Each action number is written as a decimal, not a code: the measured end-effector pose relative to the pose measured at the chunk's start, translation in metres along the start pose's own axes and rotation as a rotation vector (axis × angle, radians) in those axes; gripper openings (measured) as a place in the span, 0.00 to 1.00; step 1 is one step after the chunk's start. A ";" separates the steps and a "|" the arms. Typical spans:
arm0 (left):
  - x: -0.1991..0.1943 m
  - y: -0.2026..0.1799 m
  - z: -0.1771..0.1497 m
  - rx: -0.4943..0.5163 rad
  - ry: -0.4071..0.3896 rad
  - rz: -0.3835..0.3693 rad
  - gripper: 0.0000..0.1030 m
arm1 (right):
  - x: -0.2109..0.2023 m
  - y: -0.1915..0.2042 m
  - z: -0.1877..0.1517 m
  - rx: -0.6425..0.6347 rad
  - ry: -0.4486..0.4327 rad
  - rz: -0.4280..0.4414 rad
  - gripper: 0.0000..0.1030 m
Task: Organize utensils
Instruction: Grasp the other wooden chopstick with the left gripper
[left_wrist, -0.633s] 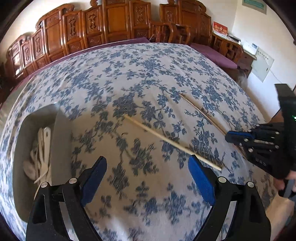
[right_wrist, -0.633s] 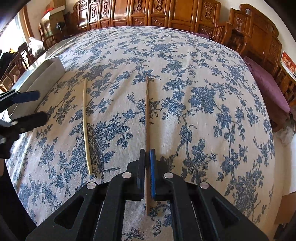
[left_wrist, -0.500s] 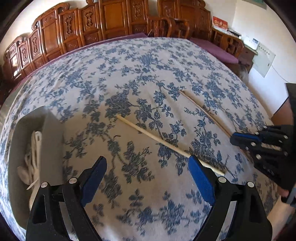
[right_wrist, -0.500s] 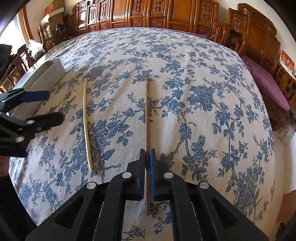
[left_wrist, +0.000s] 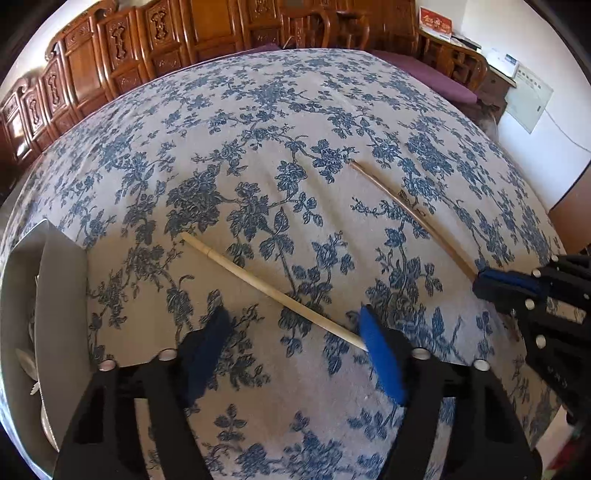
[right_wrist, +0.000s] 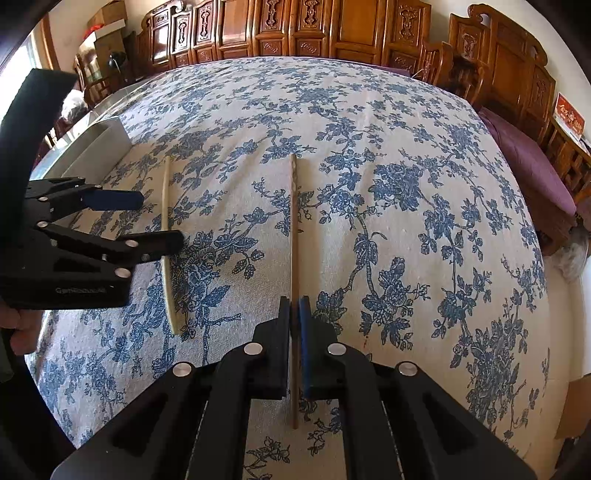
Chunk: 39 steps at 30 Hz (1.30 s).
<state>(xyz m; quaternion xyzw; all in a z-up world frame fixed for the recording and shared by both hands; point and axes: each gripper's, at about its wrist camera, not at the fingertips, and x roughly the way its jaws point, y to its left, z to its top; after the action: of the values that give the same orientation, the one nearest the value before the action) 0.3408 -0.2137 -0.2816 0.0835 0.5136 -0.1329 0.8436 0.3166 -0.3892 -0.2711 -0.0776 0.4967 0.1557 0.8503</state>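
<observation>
The right claw (right_wrist: 294, 314) is clenched on a thin brown wooden chopstick (right_wrist: 294, 229) lying on the blue-flowered cloth-covered table (right_wrist: 406, 221). The left claw (left_wrist: 295, 332) hangs released over a pale bamboo chopstick (left_wrist: 269, 291), near a grey rectangular tray (left_wrist: 59, 295).

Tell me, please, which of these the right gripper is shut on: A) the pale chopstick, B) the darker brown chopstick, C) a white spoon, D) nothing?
B: in the right wrist view the right gripper is clamped on the darker brown chopstick, while the pale chopstick lies loose on the cloth.

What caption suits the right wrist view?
Right claw shut on dark wooden chopstick; open left claw straddles pale bamboo chopstick.
</observation>
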 end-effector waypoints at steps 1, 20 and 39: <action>-0.002 0.004 -0.002 -0.002 0.001 -0.002 0.53 | 0.000 0.000 0.000 0.002 0.000 -0.001 0.06; -0.031 0.045 -0.030 -0.045 0.001 -0.078 0.04 | -0.005 0.014 -0.006 0.040 0.016 -0.036 0.06; -0.108 0.095 -0.033 -0.080 -0.133 -0.050 0.04 | -0.054 0.092 0.025 -0.072 -0.077 0.019 0.06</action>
<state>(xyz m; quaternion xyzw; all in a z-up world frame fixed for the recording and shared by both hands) 0.2955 -0.0995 -0.2003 0.0278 0.4631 -0.1386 0.8750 0.2808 -0.3062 -0.2098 -0.0975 0.4584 0.1846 0.8639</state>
